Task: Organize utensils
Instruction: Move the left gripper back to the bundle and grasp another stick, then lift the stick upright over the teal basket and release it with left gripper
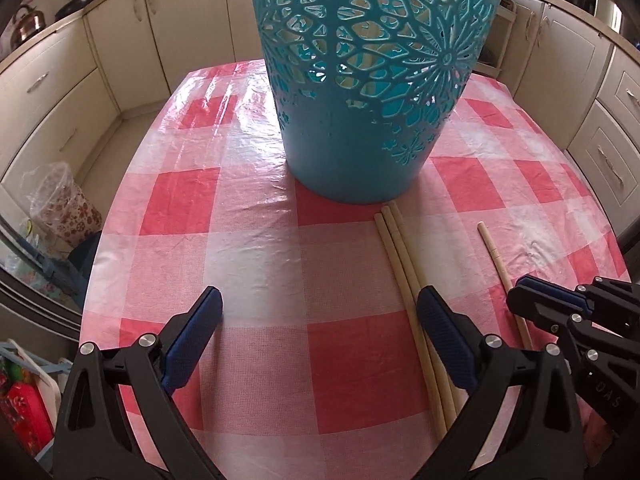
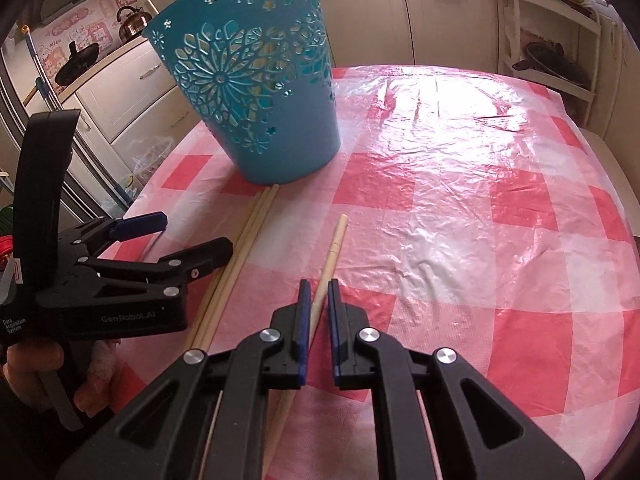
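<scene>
right claw (image 2: pixel 319 284) pinching lone chopstick (image 2: pixel 334 250) | left claw (image 1: pixel 320 300) spread over bench (image 1: pixel 256 264) | basket (image 1: pixel 360 92) at 12 o'clock

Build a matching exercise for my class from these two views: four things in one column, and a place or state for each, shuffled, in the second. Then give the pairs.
Things
1. basket
2. single chopstick
3. chopstick bundle
4. left gripper

Places or states
A. jaws wide open, nothing between them
B. clamped between the right gripper's pads
C. upright on the checked cloth, floral cut-outs
D. lying side by side, far ends near the basket's base

Pairs: 1-C, 2-B, 3-D, 4-A
</scene>
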`<state>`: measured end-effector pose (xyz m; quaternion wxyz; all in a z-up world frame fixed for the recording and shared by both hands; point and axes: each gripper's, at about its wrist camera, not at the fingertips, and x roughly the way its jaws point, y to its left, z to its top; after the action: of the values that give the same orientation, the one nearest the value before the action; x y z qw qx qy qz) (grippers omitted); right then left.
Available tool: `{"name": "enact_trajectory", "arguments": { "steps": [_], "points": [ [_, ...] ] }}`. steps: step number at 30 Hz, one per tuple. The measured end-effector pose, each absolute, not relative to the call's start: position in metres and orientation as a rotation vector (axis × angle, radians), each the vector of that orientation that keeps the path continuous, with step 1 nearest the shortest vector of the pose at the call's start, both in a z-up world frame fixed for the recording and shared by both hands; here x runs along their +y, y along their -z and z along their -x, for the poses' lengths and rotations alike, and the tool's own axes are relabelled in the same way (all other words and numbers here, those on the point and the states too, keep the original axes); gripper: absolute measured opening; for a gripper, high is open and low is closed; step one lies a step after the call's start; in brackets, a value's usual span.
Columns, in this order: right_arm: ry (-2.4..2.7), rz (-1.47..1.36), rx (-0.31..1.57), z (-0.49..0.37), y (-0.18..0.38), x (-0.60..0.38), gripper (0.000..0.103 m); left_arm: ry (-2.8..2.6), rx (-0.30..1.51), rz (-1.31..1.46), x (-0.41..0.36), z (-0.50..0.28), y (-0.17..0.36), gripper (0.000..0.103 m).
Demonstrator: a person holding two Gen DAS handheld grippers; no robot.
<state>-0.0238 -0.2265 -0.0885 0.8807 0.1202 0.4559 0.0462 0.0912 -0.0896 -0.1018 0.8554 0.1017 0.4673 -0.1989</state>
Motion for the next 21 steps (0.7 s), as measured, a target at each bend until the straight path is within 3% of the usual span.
{"name": "enact_trajectory", "arguments": {
  "steps": [8,11,14,18,21],
  "points": [
    [-0.101,-0.256,0.949,0.023,0.088,-0.229,0.011,0.381,0.997,-0.242,-0.091,-0.088,0.104,0.093],
    [-0.096,-0.254,0.942,0.022,0.088,-0.227,0.011,0.385,0.996,-0.238,-0.095,-0.088,0.102,0.084],
    [-0.09,-0.256,0.938,0.019,0.09,-0.227,0.011,0.404,0.99,-0.243,-0.102,-0.091,0.098,0.065],
    [-0.09,-0.264,0.939,0.018,0.09,-0.228,0.011,0.452,0.979,-0.248,-0.107,-0.093,0.094,0.022],
    [-0.094,-0.267,0.942,0.017,0.089,-0.229,0.012,0.503,1.011,-0.205,-0.101,-0.095,0.093,0.01]
  ]
}}
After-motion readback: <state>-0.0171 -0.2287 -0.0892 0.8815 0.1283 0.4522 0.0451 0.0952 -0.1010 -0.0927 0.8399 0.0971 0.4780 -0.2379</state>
